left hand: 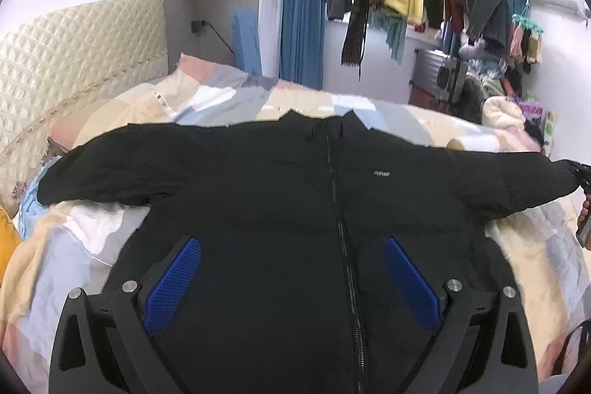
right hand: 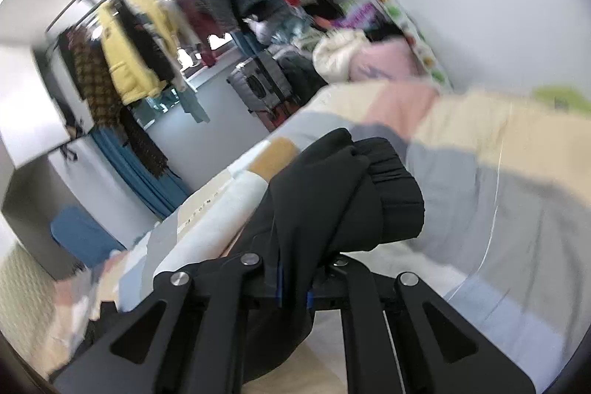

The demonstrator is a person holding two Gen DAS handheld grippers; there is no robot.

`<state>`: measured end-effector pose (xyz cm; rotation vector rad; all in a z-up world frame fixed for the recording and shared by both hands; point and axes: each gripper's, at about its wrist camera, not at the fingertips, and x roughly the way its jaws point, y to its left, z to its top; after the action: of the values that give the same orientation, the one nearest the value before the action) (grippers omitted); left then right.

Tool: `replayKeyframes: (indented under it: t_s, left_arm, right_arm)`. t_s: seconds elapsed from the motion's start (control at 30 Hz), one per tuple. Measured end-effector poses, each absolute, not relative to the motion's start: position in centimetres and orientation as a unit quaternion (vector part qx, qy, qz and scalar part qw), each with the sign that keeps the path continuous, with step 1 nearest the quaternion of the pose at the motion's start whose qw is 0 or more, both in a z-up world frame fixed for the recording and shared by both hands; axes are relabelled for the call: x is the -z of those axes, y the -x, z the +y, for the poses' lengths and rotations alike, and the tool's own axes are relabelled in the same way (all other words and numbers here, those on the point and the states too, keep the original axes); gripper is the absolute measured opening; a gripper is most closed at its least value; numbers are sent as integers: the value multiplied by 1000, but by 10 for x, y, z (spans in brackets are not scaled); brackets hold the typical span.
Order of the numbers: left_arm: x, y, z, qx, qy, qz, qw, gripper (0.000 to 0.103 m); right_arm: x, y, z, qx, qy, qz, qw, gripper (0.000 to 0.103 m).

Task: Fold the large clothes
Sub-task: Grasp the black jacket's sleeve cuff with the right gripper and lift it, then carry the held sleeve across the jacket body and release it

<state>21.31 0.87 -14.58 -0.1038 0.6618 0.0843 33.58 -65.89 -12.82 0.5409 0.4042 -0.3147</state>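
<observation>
Pastel patchwork bedding [left hand: 110, 246] covers the bed where the black zip-up jacket [left hand: 295, 194] lies face up, sleeves spread. Left gripper [left hand: 291, 268] hovers above its front, fingers wide apart and empty. Right gripper [right hand: 293, 287] is clamped on the sleeve cuff [right hand: 391, 194]. Slick fabric may slip free, or the lift could drag the body askew.

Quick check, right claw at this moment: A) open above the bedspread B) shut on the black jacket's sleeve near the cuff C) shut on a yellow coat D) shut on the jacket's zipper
B: in the right wrist view the right claw has its blue pads pinched on the black jacket's sleeve, the ribbed cuff bunched just past them; the zipper lies untouched mid-jacket.
</observation>
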Motion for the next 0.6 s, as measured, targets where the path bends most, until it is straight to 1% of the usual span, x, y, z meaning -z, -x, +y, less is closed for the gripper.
replayKeyframes:
  t_s: [0.13,0.2,0.33,0.47,0.6]
  left_arm:
    - [134,-201,20,-50,46,316,946,101]
    - [125,-195,26,-52,48,311,948,101]
    - [103,-184,42,-70,42,299,951,101]
    - [92,-169,56,-63,48,290,954,101]
    - [92,-157,73,-59,59,283,956,101]
  right_arm:
    - [81,-337,-617,153,-184,185,953,8]
    - [56,-337,-597,147,-162,172,961,8]
    - [7,-332,-545,141,-116,125,975,8]
    - [-31,-329,-491,110,-118,94,982,8]
    - [-57,-332,-433,74,-122,82,986,8]
